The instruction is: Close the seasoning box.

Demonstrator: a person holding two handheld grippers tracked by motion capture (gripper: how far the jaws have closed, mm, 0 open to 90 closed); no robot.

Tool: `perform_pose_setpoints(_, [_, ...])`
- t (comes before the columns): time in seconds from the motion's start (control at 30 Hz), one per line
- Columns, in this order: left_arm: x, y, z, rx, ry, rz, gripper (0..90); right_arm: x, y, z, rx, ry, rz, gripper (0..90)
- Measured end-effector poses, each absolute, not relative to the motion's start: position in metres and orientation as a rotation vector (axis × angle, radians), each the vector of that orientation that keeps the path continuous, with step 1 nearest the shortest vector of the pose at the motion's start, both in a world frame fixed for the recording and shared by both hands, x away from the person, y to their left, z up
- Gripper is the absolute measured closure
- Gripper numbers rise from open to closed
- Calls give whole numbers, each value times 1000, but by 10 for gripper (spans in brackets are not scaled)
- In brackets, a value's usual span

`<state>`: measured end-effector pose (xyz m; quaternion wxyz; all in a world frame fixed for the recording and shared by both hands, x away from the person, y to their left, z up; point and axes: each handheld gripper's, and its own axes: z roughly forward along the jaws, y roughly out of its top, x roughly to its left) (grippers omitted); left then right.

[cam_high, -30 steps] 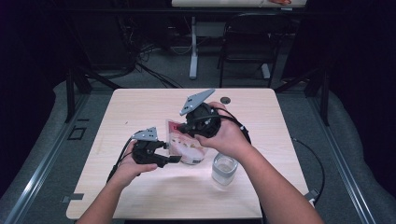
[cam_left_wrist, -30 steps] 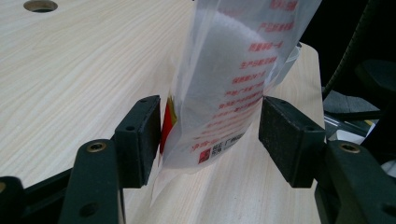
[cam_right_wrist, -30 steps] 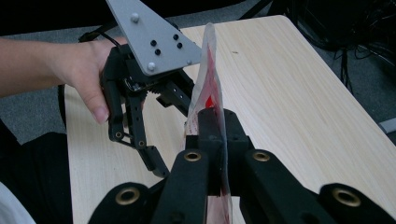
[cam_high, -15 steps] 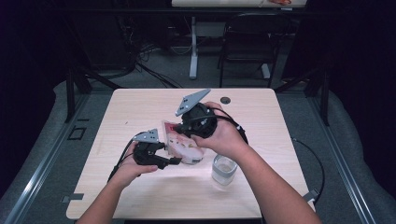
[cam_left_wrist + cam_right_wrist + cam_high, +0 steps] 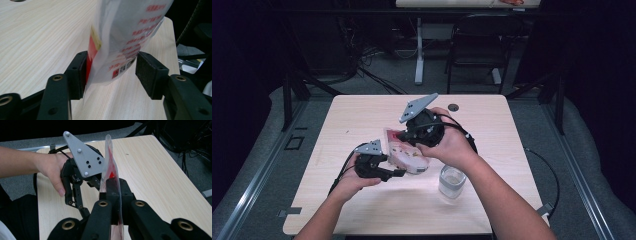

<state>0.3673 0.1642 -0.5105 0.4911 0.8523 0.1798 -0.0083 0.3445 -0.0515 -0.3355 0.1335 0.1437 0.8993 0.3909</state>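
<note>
My right tool point(image 5: 113, 195) pinches the packet point(image 5: 404, 152) above the desk point(image 5: 362, 115), and my left tool point(image 5: 111, 72), just closing around its corner, is not squeezing yet, so a hard pull could rip it.

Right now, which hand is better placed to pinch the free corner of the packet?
Left. The left gripper already straddles the packet corner, its jaws just closing with one pad not yet touching. The right gripper is clamped on the packet, holding it up.

Packet point(image 5: 404, 152) between grippers, glass point(image 5: 451, 181) right
</note>
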Motion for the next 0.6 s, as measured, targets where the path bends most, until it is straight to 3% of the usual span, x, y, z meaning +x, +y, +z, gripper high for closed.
perform_pose_setpoints(0.33, [366,169,-508,2104,436,7,618,344,-52,-337,411,2615,1138,898])
perform_pose_setpoints(0.6, [365,174,-501,2118,433,-26,654,346,-56,-335,426,2609,1145,898])
